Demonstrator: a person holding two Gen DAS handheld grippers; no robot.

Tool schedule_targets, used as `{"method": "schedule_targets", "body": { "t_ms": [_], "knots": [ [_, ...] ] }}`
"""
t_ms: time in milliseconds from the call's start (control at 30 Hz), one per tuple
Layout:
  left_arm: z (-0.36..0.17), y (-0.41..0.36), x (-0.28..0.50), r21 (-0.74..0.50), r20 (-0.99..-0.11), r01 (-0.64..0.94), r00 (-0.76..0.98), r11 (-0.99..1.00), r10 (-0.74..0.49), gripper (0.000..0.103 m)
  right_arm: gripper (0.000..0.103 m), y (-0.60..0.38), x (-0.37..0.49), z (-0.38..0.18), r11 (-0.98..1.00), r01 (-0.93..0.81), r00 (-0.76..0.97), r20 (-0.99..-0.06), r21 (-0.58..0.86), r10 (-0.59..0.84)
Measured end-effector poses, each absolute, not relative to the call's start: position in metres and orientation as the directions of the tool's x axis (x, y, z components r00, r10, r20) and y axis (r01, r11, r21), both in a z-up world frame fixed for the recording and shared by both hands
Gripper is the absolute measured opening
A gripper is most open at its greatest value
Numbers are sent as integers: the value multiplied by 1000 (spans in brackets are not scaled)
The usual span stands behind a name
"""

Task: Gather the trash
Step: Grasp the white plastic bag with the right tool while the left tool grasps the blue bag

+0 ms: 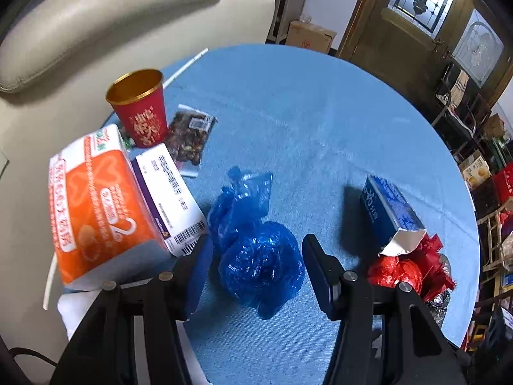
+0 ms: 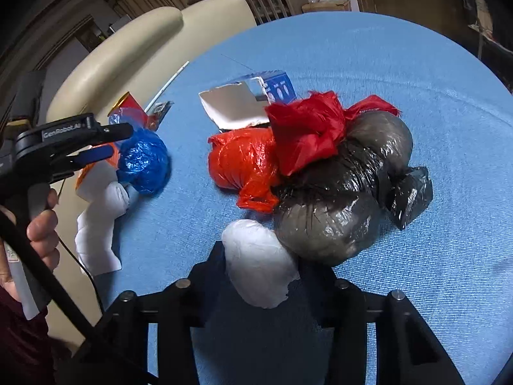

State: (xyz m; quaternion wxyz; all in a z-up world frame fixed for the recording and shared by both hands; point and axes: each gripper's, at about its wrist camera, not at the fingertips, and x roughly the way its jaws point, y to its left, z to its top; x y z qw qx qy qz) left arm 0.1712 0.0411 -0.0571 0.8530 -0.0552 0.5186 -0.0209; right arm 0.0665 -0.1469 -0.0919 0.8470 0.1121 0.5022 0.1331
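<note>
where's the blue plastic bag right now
In the left wrist view the blue plastic bag lies on the blue table between the open left gripper fingers, right of the orange tissue pack.

L gripper point(image 1: 256, 256): jaws spread wide, straddling crumpled blue plastic bag point(image 1: 256, 243) on blue tablecloth point(image 1: 320, 122); no contact visible w/ either finger. Just left of L finger: orange tissue pack point(image 1: 96, 208), w/ white-purple box point(image 1: 170, 199) leaning against it. Ahead-left: red cup w/ gold interior point(image 1: 141, 109), upright; snack packet point(image 1: 190, 138) flat beside it. White straw point(image 1: 186, 67) near far table edge. Right of R finger: torn blue carton point(image 1: 391, 215); red plastic bag point(image 1: 407, 269) touching its torn end. Cream sofa point(image 1: 112, 16) beyond.
</note>
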Motion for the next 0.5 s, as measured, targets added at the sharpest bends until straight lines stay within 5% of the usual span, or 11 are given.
{"method": "schedule_targets", "body": {
  "t_ms": [67, 500],
  "knots": [
    [-63, 38, 172, -109, -891, -13, 445, 994, -92, 41, 42, -147, 63, -90, 941, -118, 463, -820, 319, 336],
    [-54, 14, 127, -81, -880, 80, 461, 993, -109, 28, 42, -178, 14, -74, 915, -144, 459, -794, 376, 399]
  ]
}}
